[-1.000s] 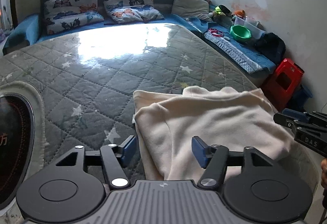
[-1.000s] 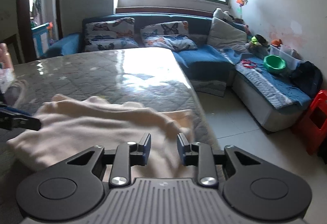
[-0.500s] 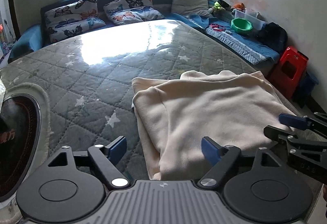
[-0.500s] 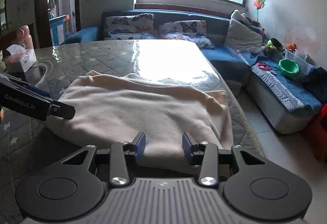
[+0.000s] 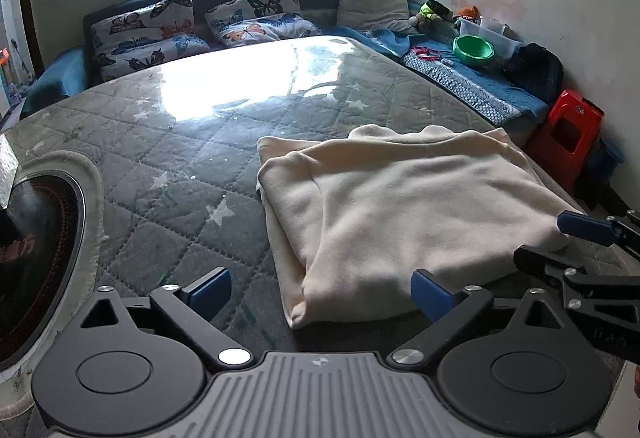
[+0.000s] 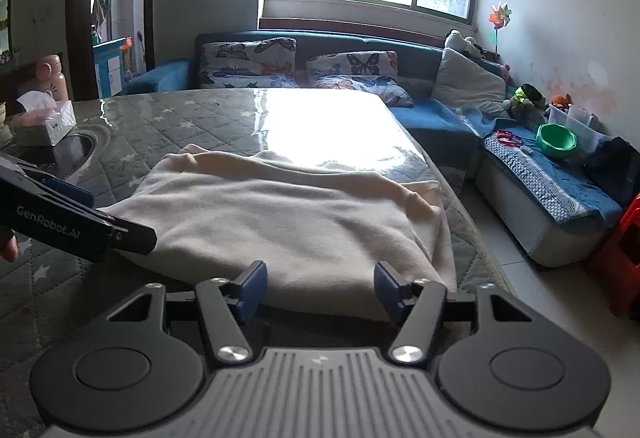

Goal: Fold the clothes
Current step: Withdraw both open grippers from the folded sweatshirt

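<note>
Jaws just opened off soft cream fleece.

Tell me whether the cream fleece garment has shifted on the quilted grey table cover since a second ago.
No. The cream fleece garment lies against the same white star on the quilted grey table cover.

a cream fleece garment lies folded into a thick, roughly rectangular bundle on the grey quilted table cover, towards the table's right-hand edge; its top layer is smooth with soft creases, the near fold rounded and plump; a lower layer shows along the left side and far edge, slightly offset; in the right wrist view the same bundle spreads wide and flat.
</note>
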`<state>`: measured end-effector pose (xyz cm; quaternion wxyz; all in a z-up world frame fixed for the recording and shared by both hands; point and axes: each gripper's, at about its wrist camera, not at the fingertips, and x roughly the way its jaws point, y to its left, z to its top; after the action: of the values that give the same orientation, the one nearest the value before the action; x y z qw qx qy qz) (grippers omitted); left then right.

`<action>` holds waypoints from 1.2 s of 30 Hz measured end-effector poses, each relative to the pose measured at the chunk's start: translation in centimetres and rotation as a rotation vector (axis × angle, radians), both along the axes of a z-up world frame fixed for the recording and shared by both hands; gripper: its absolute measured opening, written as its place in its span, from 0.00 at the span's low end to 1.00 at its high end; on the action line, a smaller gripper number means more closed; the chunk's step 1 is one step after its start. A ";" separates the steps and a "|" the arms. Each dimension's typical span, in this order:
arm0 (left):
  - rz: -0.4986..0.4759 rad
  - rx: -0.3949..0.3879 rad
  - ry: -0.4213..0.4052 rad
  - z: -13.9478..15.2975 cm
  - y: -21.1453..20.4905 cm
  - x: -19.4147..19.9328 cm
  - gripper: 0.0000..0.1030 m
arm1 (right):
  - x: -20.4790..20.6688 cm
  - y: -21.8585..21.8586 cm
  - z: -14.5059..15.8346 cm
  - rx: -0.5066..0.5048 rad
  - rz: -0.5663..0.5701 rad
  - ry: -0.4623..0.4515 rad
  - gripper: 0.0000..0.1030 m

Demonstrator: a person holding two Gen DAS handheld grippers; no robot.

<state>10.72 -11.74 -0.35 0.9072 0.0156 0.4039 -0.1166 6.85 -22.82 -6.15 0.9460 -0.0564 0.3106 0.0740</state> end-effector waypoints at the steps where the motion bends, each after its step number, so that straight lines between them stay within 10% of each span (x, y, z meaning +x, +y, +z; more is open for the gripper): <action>1: -0.002 -0.001 -0.002 0.0 0.0 -0.2 0.99 | -0.2 0.1 0.0 0.003 -0.002 0.001 0.69; 15: 0.014 0.025 -0.026 0.7 0.3 -2.8 1.00 | -2.0 0.6 0.2 0.032 -0.045 0.000 0.92; 36: 0.016 0.062 -0.061 1.0 -0.1 -5.0 1.00 | -3.5 1.2 -0.6 0.053 -0.055 0.011 0.99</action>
<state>5.70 -11.83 0.68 0.9191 0.0444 0.3796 -0.0964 3.38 -21.59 -6.80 0.9471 -0.0223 0.3150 0.0566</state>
